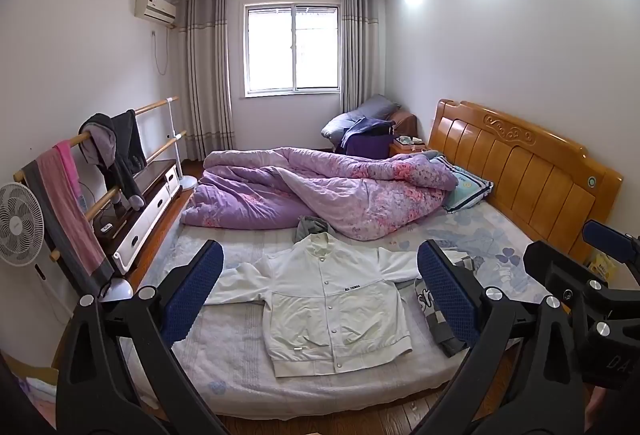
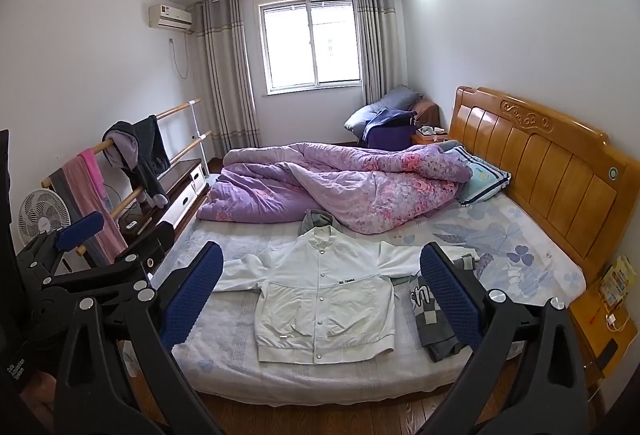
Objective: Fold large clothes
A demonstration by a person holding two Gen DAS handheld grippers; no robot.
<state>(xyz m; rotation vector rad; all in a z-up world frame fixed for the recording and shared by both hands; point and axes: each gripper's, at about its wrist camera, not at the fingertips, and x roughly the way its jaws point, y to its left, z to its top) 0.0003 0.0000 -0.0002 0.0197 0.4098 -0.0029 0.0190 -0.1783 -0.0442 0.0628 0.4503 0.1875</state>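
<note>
Left wrist view: white jacket [image 1: 332, 299] flat on bed [image 1: 240, 367], soft, light, best pinched at sleeve cuffs; both tongs [image 1: 320, 295] [image 2: 320, 295] wide, empty.

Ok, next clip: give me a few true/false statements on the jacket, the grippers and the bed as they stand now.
1. The white jacket lies spread flat, front up, sleeves out. True.
2. The left gripper is clamped on a sleeve. False: its jaws stand open, off the fabric.
3. The right gripper is open and holds nothing. True.
4. The purple quilt is folded neatly. False: it lies bunched up beyond the jacket.
5. A grey checked garment lies beside the jacket. True.
</note>
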